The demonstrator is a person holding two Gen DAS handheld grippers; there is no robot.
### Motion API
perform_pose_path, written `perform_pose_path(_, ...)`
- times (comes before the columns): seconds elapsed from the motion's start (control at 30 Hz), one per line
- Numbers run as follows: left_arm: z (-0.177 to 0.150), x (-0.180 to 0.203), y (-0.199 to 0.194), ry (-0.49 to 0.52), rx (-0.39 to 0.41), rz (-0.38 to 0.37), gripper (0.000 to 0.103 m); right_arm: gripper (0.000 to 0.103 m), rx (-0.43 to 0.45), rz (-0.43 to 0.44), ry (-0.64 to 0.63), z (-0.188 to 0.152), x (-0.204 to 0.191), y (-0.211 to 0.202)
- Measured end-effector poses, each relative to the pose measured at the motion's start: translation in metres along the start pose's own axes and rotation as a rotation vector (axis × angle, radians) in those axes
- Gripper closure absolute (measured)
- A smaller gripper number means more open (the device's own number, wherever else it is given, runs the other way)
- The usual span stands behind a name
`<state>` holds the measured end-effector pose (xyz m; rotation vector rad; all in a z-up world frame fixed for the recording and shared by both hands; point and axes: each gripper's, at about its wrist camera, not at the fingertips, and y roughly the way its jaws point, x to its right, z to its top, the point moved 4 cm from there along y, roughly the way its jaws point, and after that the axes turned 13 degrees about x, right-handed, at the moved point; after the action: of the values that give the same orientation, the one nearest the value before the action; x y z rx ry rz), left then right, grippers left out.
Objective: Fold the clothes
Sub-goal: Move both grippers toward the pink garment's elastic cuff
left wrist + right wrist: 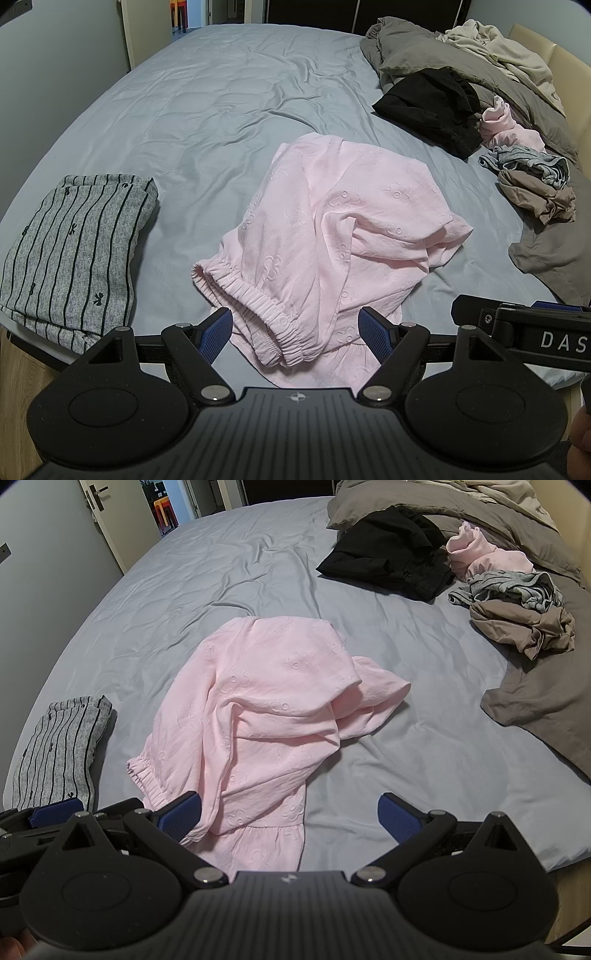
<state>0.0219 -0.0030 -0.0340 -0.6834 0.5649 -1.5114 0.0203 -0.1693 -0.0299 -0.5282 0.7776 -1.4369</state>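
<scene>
Pink garment [325, 229] crumpled, near hem hidden behind both tongs, spread apart, empty

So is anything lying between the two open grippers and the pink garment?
Nothing visible. The pink garment lies directly ahead of the left gripper and right gripper. The folded striped garment sits off to the left, apart from it.
</scene>
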Motion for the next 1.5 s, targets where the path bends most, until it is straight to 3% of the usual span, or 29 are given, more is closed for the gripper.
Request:
perform_pose_path(1.13,-0.004,-0.003,0.004,0.003,-0.005,0.004,0.029,0.0,-0.01,0.001,0.004,-0.001,0.0,0.004)
perform_pose_path(1.5,-0.012,-0.028,0.025,-0.09,-0.078,0.008,0.029,0.0,-0.043,0.064,0.003,-0.008,0.0,0.012)
